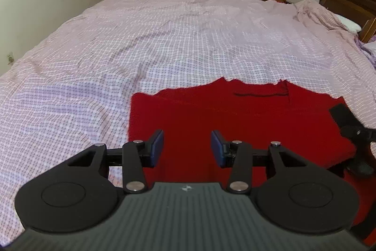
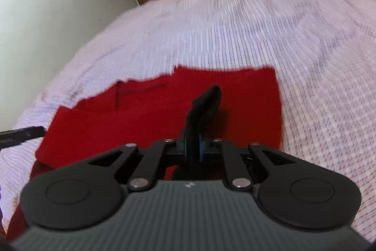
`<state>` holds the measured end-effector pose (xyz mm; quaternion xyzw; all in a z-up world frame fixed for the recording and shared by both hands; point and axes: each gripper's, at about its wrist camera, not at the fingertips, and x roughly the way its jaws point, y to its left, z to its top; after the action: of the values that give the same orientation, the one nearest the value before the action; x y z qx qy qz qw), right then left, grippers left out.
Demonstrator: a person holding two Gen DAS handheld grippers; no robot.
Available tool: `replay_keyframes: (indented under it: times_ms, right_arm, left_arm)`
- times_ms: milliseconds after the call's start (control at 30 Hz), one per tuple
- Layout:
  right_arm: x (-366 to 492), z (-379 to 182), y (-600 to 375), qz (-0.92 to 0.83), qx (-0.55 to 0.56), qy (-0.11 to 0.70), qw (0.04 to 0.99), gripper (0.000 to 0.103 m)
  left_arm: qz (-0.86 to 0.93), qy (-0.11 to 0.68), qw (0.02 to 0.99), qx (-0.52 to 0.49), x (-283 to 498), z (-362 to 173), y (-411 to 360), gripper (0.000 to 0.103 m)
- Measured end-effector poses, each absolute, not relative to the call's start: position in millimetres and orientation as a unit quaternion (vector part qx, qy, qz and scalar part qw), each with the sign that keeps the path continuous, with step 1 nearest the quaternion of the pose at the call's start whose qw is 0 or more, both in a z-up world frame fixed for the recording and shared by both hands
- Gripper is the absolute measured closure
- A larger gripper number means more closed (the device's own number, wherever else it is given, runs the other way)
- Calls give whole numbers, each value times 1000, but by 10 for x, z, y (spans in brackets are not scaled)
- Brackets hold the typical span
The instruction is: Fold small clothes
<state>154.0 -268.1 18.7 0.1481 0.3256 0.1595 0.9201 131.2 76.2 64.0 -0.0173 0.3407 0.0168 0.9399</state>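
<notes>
Right wrist view is pretty smeared, so the bed [image 2: 235,22] cover's check pattern blurs into streaks. The red garment [image 2: 145,117] has its near edge hidden under the right gripper [image 2: 193,147], and the strip of black fabric [image 2: 204,107] pinched there can't be identified. In the left view, the garment [image 1: 235,124] is cut off at the bottom-right corner.

One red garment [image 1: 235,124], one black cloth strip [image 2: 204,107], one bed [image 1: 164,39].

2 wrist views, shared red garment [image 1: 235,124]
</notes>
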Motion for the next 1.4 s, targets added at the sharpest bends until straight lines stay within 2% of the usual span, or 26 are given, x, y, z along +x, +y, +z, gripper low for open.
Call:
replay_keyframes:
  times_ms: [167, 267, 400, 700, 767, 833, 1267, 1300, 1333, 1400]
  right_arm:
    - [1457, 414, -2710, 125, 106, 270, 949, 91]
    - [1569, 254, -2648, 101, 90, 301, 944, 90]
    - [1692, -71, -2670, 82, 119, 341, 929, 90]
    - [1659, -138, -2722, 77, 141, 331, 930, 88]
    - [1636, -85, -2745, 79, 149, 328, 929, 85]
    - [1570, 23, -2767, 80, 154, 323, 931, 75]
    - [670, 880, -2939, 132, 129, 297, 937, 74]
    - [580, 954, -2933, 133, 119, 292, 940, 70]
    - [497, 1023, -2918, 133, 109, 287, 942, 60]
    - [316, 1165, -2899, 137, 97, 274, 947, 51]
  left_arm:
    - [9, 331, 944, -6, 1433, 565, 684, 53]
    - [18, 353, 935, -6, 1581, 392, 676, 53]
    - [35, 364, 931, -3, 1729, 127, 756, 53]
    - [40, 359, 932, 24, 1788, 55, 751, 51]
    - [38, 360, 932, 27, 1732, 118, 747, 51]
    - [37, 365, 930, 27, 1650, 199, 747, 51]
    - [40, 347, 937, 30, 678, 755, 864, 51]
    - [40, 344, 938, 29, 607, 796, 865, 51]
    - [37, 341, 939, 28, 526, 841, 866, 51]
    - [31, 332, 942, 29, 369, 927, 858, 51]
